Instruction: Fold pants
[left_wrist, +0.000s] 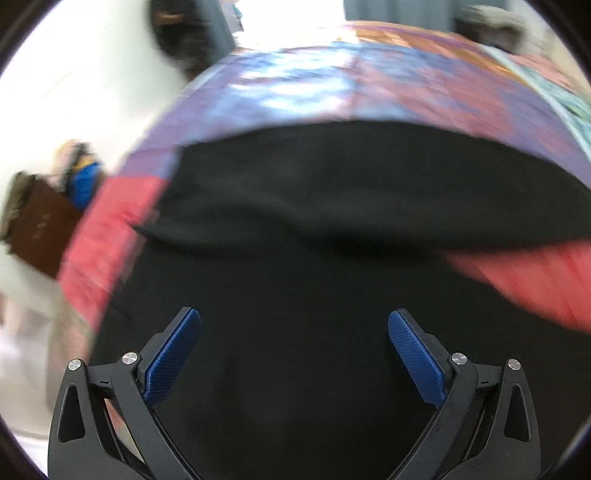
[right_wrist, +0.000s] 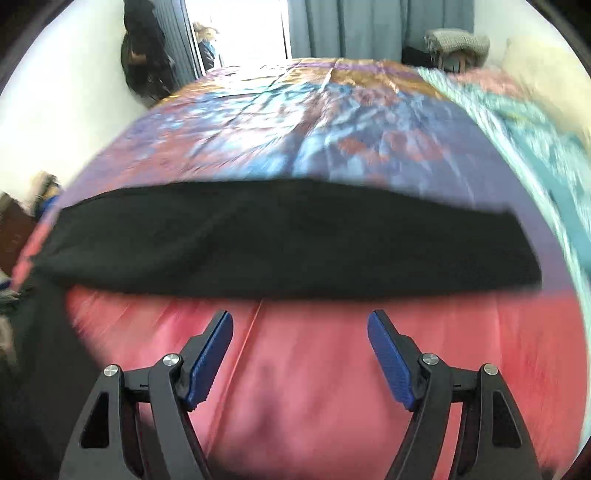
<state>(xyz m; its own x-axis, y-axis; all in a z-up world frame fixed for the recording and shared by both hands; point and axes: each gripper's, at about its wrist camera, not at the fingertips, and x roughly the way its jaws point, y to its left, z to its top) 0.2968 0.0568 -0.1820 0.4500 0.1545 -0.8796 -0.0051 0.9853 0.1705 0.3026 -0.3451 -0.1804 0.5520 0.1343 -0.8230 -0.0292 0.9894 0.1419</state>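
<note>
Motion blur smears the patterned bedspread (left_wrist: 295, 88) ahead of the left gripper (left_wrist: 294, 325), so its print is unreadable. The black pants (left_wrist: 332, 192) run past the frame's right edge. Left of the right gripper (right_wrist: 300, 326), dark cloth (right_wrist: 33, 369) blurs beyond telling.

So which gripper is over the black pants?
The left gripper: black pants fill the space under it, while the right gripper hangs over pink bedspread.

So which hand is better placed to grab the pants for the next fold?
Left, probably. The left tongs hang open directly over the black pants, while the right tongs, also open, sit over bare pink bedspread, short of the cloth.
</note>
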